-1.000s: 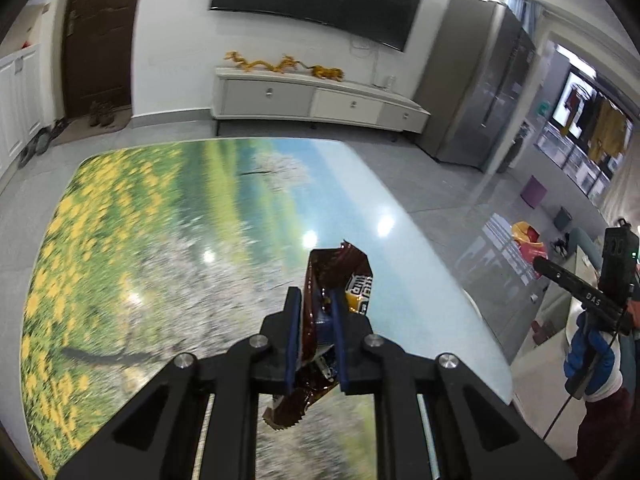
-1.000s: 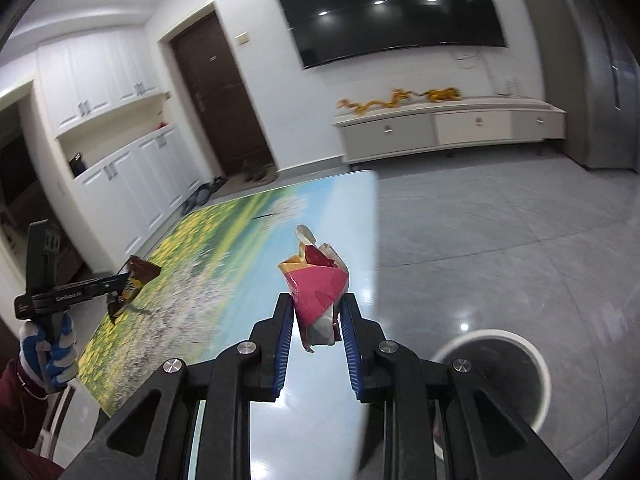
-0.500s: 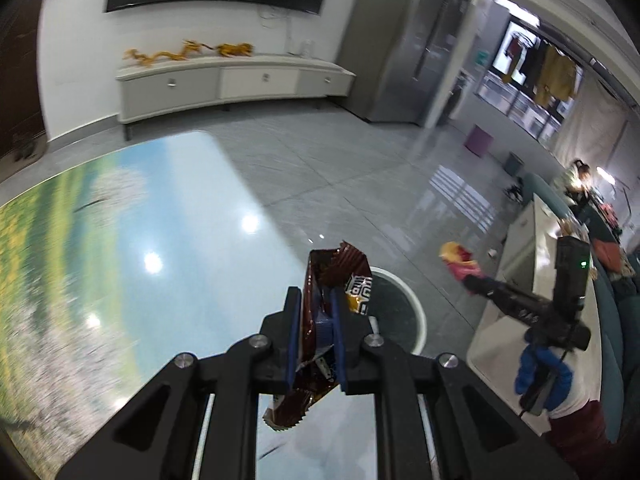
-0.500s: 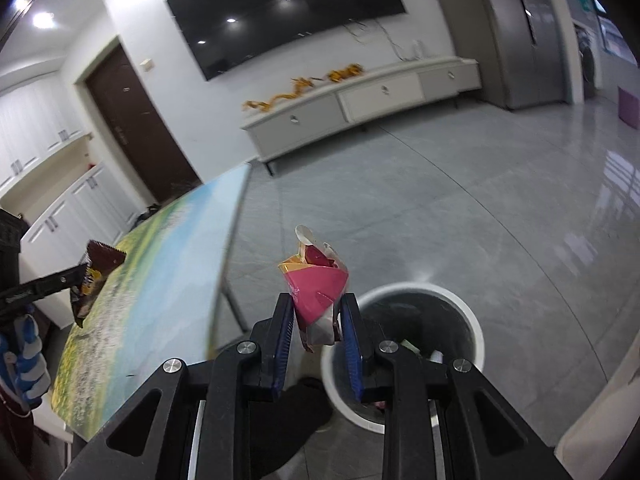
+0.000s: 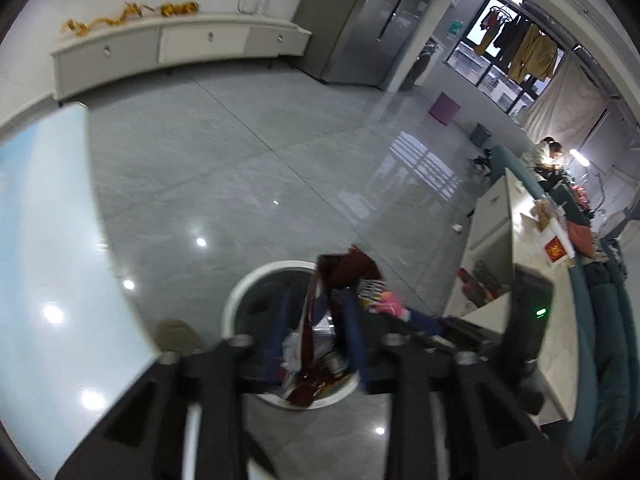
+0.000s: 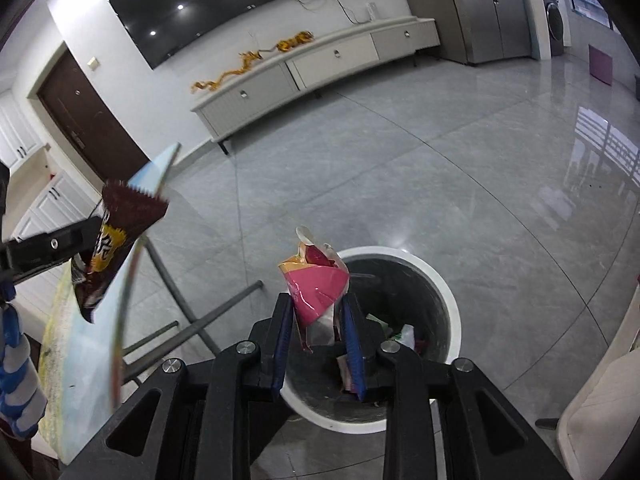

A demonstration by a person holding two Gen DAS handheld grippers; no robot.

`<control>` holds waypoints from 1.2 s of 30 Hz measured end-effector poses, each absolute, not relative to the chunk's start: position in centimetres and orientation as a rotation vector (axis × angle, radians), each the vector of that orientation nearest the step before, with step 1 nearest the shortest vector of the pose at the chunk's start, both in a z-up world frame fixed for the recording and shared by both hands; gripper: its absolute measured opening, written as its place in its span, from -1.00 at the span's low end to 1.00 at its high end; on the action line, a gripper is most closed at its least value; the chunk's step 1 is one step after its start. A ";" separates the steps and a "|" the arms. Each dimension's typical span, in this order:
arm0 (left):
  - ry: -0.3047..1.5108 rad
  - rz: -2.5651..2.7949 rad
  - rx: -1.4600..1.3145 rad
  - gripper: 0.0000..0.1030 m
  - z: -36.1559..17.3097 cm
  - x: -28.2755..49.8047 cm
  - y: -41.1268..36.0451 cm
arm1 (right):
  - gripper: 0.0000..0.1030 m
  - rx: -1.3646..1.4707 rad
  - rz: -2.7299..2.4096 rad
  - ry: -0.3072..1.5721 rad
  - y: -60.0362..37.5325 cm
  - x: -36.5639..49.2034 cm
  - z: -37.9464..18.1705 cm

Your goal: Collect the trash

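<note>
A white-rimmed round bin (image 5: 248,292) stands on the floor with trash inside. My left gripper (image 5: 316,308) hangs right over it, its jaws opening. A brown snack wrapper (image 5: 344,270) stands loose between the spread blue pads (image 5: 354,332). In the right wrist view that brown wrapper (image 6: 116,236) sticks out of the left gripper (image 6: 52,244) at the left edge. My right gripper (image 6: 316,320) is over the near rim of the bin (image 6: 440,288), shut on a pink and orange wrapper (image 6: 316,288). The pink wrapper (image 5: 390,304) also shows in the left wrist view.
The picture-printed table (image 5: 40,240) lies to the left of the bin, its edge (image 6: 120,320) and metal legs (image 6: 188,320) close by. A shoe (image 5: 176,336) stands beside the bin. A pale counter (image 5: 520,280) and a sofa are on the right. A gloved hand (image 6: 16,368) shows.
Both grippers swung off the table to above the bin and tipped downward. The left jaws have spread, loosening the brown wrapper. The right gripper keeps the pink wrapper.
</note>
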State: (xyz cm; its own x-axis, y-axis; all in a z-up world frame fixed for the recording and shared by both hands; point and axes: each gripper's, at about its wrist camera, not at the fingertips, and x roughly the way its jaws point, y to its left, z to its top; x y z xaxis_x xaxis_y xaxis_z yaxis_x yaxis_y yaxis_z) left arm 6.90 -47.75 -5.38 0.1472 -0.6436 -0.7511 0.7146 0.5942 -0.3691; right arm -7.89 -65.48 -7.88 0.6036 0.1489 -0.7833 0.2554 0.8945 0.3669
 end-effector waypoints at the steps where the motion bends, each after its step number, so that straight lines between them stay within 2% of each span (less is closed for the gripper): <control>1: 1.037 -0.988 0.071 0.05 -5.5 6.9 -48.1 | -0.47 0.475 -0.078 0.942 -65.5 -7.7 -8.3; 3: 1.041 -1.001 0.062 0.07 -5.7 7.0 -48.4 | -0.34 0.480 -0.109 0.969 -65.8 -7.4 -9.2; 5: 1.036 -1.006 0.068 0.07 -5.7 6.8 -48.3 | -0.03 0.481 -0.136 0.984 -65.9 -7.5 -9.7; 13: 0.973 -0.888 0.103 0.07 -4.7 6.2 -44.7 | -0.01 0.481 -0.165 0.993 -65.6 -8.0 -9.5; 21: 0.830 -0.692 0.126 0.07 -1.6 5.5 -36.3 | 0.15 0.418 -0.116 0.899 -62.0 -7.3 -4.5; 27: 0.704 -0.486 0.116 0.08 1.0 5.0 -28.6 | 0.38 0.361 -0.046 0.798 -57.1 -6.4 0.4; 31: 0.646 -0.356 0.061 0.32 2.7 5.2 -22.9 | 0.52 0.311 0.005 0.739 -53.4 -5.5 3.4; 36: 0.554 -0.204 0.021 0.34 5.4 5.1 -16.5 | 0.71 0.262 0.068 0.668 -48.2 -3.9 6.8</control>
